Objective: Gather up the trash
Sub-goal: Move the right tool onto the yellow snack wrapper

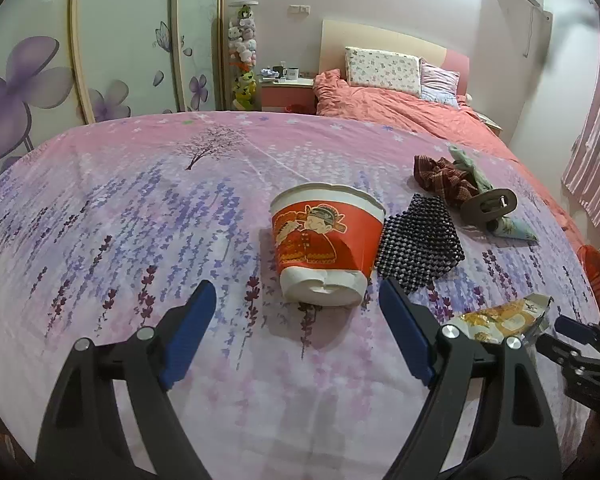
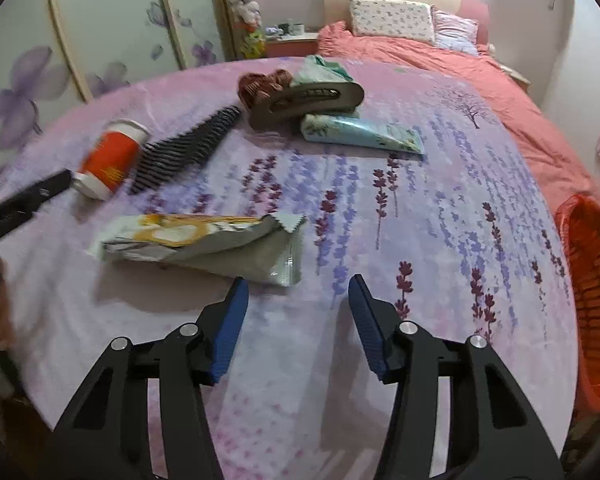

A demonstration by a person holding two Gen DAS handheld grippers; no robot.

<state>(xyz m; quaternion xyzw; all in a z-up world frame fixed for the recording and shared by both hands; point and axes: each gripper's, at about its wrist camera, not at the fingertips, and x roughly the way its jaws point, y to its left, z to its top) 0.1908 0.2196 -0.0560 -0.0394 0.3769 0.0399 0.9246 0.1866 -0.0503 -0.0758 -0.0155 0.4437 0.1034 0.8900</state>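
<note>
while it lies on its side on the flowered sheet [image 1: 120,208], the red paper cup [image 1: 326,246] points its crushed white base toward the left gripper [image 1: 296,316]; its open mouth faces away. the jaws of this gripper stand wide apart, one blue pad to each side of the cup's base, and neither pad touches it; nothing is held. a black beaded mat [image 1: 420,240] lies against the cup's right side. in the right wrist view the same cup [image 2: 110,160] and mat [image 2: 184,152] appear at upper left, blurred. the second piece of trash, a torn snack wrapper [image 2: 204,244], yellow and white with a silvery inside, lies flat on the sheet just ahead of the right gripper [image 2: 298,304], nearer its left pad. the jaws of the right gripper stand partly open and empty, no pad touching the wrapper. the wrapper [image 1: 500,320] also shows at the right edge of the left wrist view, partly hidden behind the gripper's arm. farther back lie a brown hair clip [image 2: 304,100], a reddish brown checked scrunchie [image 2: 264,84] and a pale blue tube [image 2: 364,136], close together. an orange basket [image 2: 592,312] sits at the sheet's right edge. beyond are a bed with a salmon quilt [image 1: 400,108] and two pillows.
</note>
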